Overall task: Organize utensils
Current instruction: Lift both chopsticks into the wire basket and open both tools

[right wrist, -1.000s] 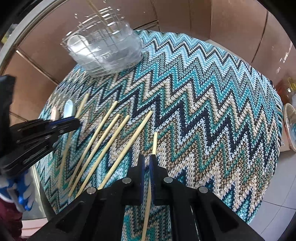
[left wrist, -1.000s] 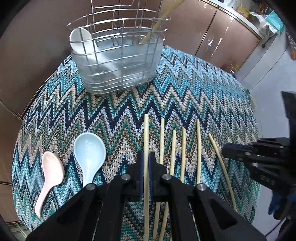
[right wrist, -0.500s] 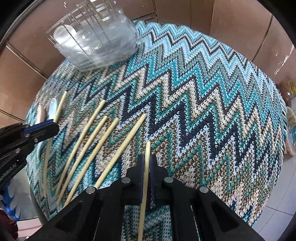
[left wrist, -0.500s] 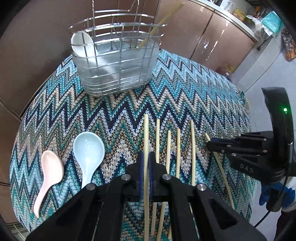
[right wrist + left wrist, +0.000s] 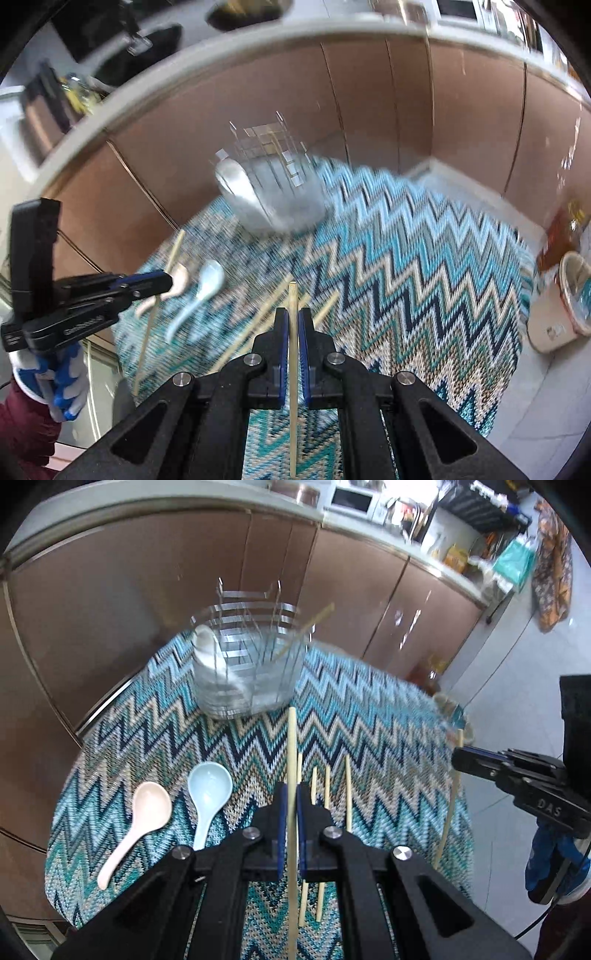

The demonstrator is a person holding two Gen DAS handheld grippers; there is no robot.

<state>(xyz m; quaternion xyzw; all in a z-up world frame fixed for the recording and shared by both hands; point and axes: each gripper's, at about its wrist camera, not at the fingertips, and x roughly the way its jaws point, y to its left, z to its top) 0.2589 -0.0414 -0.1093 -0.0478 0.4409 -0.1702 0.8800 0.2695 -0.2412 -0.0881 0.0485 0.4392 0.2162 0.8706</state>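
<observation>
Two spoons, pink (image 5: pixel 138 819) and blue (image 5: pixel 207 794), lie untouched at near left on the zigzag cloth (image 5: pixel 388 738). Left gripper (image 5: pixel 291 812) is clamped on one chopstick (image 5: pixel 291 746), held lengthwise, probably for an end-first drop into the wire caddy (image 5: pixel 247 664) at far centre. Four chopsticks (image 5: pixel 327 786) remain flat near centre. Right gripper (image 5: pixel 291 334) is clamped likewise on its own chopstick (image 5: pixel 293 306). Against a second earlier, both held sticks are raised off the cloth and both views are tilted up.

rack (image 5: pixel 245 672) at back w/ spoon (image 5: pixel 207 646) in it, two spoons (image 5: pixel 177 812) left of chopsticks (image 5: pixel 327 794)
</observation>
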